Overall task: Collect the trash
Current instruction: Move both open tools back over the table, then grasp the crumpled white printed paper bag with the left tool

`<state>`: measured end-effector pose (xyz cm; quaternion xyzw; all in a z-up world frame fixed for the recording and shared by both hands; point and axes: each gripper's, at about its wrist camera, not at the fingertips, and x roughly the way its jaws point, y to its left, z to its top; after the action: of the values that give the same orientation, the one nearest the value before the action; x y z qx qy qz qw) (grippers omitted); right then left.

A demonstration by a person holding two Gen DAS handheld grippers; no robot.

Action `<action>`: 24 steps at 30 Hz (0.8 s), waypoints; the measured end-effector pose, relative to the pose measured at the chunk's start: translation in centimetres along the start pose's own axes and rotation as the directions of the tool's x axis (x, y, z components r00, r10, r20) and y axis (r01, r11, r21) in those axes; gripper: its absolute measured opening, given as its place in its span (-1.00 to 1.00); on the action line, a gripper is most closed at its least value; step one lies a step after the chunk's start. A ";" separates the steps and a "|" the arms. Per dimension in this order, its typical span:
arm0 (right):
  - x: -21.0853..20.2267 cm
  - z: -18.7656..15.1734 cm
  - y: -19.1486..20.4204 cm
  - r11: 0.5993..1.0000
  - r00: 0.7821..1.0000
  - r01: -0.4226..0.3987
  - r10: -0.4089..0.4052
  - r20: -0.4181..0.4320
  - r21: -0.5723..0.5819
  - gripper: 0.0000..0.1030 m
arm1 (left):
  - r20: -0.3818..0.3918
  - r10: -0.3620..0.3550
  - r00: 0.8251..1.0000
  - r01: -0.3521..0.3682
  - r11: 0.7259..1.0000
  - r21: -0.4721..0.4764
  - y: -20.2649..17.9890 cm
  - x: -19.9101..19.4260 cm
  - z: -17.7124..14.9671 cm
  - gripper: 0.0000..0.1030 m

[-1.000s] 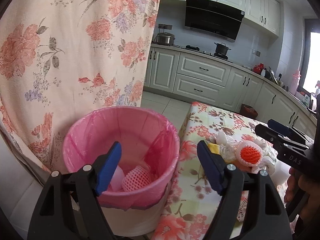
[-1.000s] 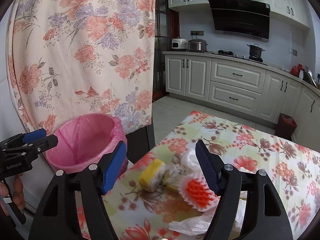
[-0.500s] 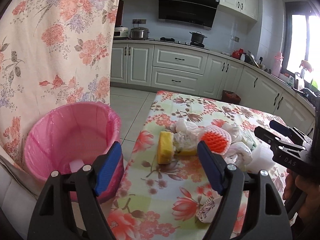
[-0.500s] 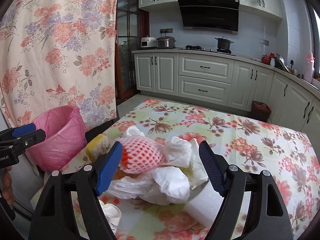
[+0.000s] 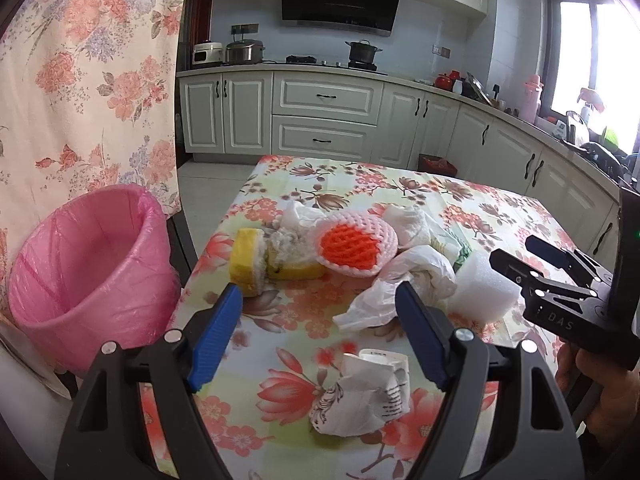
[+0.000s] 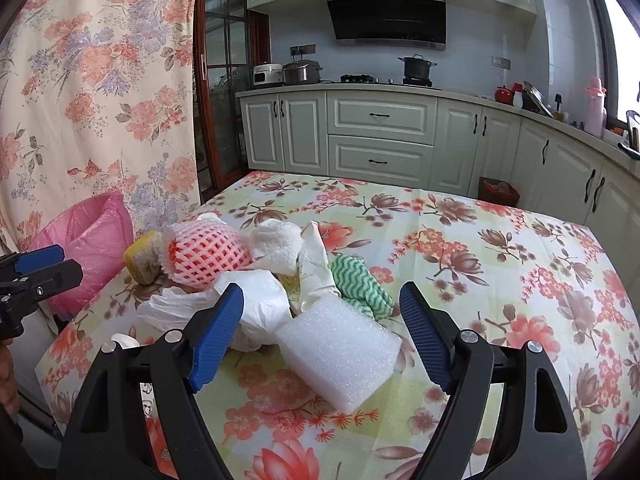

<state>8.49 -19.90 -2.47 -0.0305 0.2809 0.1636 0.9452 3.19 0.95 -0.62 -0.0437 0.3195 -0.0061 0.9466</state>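
Kitchen scene, floral tablecloth with a heap of trash in the middle of it. Left gripper spread wide, nothing between the blue pads, hovering over a crumpled printed paper wad near the table's front edge. Right gripper also spread wide and empty, pointing at a white foam block lying just ahead of its fingers, not touching either pad.

Rest of the pile, further back: pink foam fruit net with orange inside, yellow sponge right beside it on the left, wadded white paper towel on the other side, crumpled white plastic bag in front, and a green-and-white striped cloth poking out on the right. All bunched together and touching or overlapping.

Bin with pink liner sitting off the left edge of the table, below tabletop level, next to a floral curtain. Can't tell from these angles what's inside the bin
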 end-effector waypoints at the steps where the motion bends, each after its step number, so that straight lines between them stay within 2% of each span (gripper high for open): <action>1: 0.0 -0.2 -0.2 1.000 1.000 0.000 0.000 -0.003 0.000 0.48 | -0.003 -0.004 1.000 0.004 1.000 -0.001 -0.4 0.2 -0.3 0.48; 9: -0.3 -2.0 -1.5 1.000 1.000 -0.001 0.001 -0.023 0.004 0.49 | -0.056 -0.018 0.998 0.019 1.000 0.016 -2.8 1.7 -2.7 0.48; 24: 0.6 -3.2 -1.9 1.000 0.998 -0.009 0.009 -0.065 0.005 0.54 | -0.135 -0.005 0.991 0.007 1.000 0.010 -3.6 4.2 -5.6 0.47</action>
<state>7.87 -22.05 -5.57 -0.0325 0.3119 0.1660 0.9349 3.18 -3.22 -7.30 -0.0390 0.3825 -0.0136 0.9230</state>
